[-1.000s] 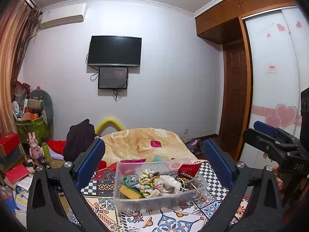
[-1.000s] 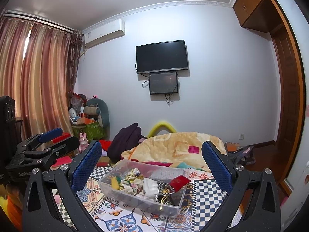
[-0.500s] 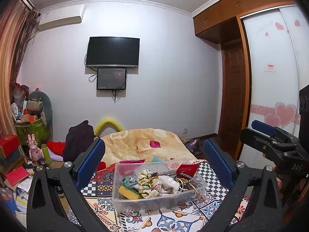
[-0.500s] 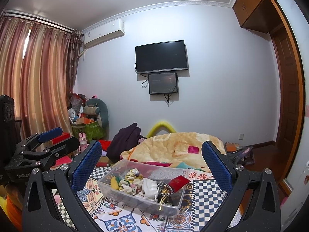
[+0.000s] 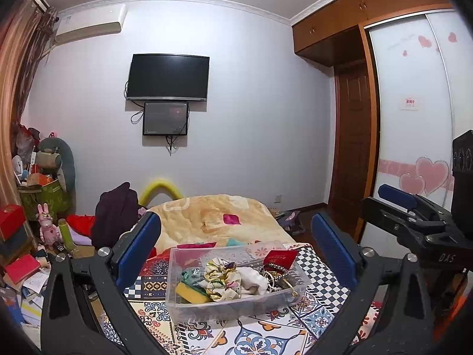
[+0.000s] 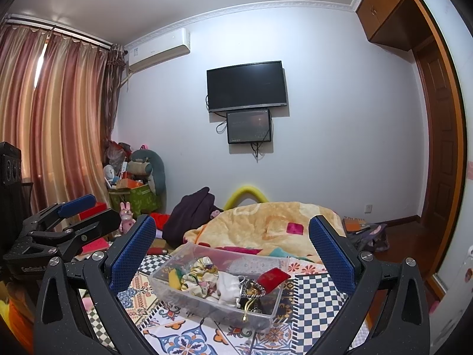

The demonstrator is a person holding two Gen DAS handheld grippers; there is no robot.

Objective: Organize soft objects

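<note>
A clear plastic bin (image 5: 189, 306) sits on a patterned cloth (image 5: 260, 334). It holds a yellow sponge (image 5: 189, 292), a floral scrunchie (image 5: 220, 278), a white cloth (image 5: 251, 275), a red pouch (image 5: 279, 257) and jewellery. The bin also shows in the right wrist view (image 6: 183, 293). My left gripper (image 5: 235, 242) is open and empty, above and short of the bin. My right gripper (image 6: 232, 244) is open and empty, likewise short of the bin. Each gripper shows at the edge of the other's view.
A bed with an orange blanket (image 5: 207, 216) and a dark garment (image 5: 113, 216) lies behind the bin. Boxes, toys and papers (image 5: 26, 254) crowd the left floor. A wardrobe with heart stickers (image 5: 414, 148) and a door (image 5: 351, 153) stand on the right.
Both views have shifted only slightly; the bin sits a touch differently in frame. Both grippers stay open and empty.
</note>
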